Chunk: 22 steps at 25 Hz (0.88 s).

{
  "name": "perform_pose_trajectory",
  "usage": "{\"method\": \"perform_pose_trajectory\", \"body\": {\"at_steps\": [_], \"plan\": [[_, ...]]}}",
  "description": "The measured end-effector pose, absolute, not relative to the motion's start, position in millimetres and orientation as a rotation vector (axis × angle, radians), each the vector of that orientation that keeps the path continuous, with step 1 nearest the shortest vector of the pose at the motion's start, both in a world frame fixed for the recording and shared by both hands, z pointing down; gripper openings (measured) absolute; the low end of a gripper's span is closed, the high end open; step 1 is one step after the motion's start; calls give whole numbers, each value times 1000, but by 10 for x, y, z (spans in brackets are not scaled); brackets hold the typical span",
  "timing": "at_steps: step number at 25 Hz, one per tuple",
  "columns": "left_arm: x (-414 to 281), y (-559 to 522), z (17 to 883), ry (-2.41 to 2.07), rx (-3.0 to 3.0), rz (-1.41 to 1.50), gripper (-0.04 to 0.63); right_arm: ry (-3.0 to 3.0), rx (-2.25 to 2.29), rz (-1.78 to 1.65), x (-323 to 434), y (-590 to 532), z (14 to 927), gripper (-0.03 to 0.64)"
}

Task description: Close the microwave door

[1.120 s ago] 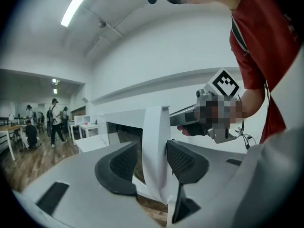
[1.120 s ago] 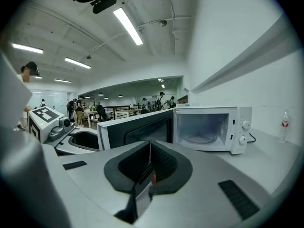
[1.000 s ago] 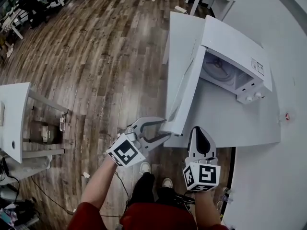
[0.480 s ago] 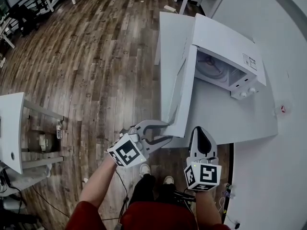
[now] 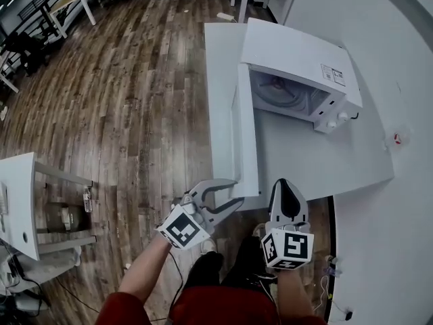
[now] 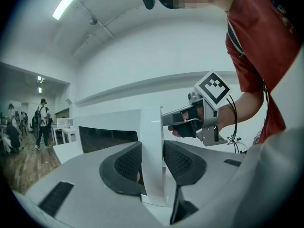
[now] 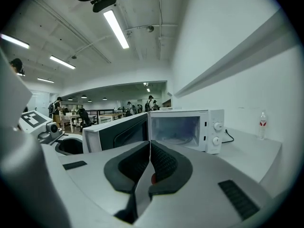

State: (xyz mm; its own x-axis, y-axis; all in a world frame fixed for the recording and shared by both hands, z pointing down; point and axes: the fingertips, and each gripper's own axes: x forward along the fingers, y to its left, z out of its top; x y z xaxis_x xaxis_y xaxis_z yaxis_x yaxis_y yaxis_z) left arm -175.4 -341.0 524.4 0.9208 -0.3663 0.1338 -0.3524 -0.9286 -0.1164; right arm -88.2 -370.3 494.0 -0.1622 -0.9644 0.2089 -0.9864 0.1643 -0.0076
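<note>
The white microwave [image 5: 298, 53] stands on the white table with its door [image 5: 245, 134] swung wide open toward me. My left gripper [image 5: 235, 192] sits at the door's free end. Its jaws have just been closing, and in the left gripper view both pads [image 6: 128, 165] press on the door edge [image 6: 152, 137] between them. My right gripper [image 5: 285, 184] hovers just right of the door's end, shut on nothing. In the right gripper view the right gripper [image 7: 149, 161] points at the lit cavity of the microwave [image 7: 183, 127], with the door [image 7: 116, 134] to its left.
The microwave's table [image 5: 318, 161] reaches to the wall on the right and carries a small red-capped bottle [image 5: 397, 139]. Wood floor [image 5: 122, 100] lies left of the door, with another white table [image 5: 20, 175] at far left. People and desks fill the far background.
The left jaws have drawn in onto the door's edge. Both grippers have shifted sideways, and the door has swung a little toward the microwave's front.
</note>
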Motion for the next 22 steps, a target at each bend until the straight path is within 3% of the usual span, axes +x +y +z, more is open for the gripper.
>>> {"method": "perform_pose_trajectory", "body": {"at_steps": [22], "plan": [[-346, -3706, 5199, 902, -2914, -218, 158, -2279, 1962, 160, 569, -3869, 4863, 29]]}}
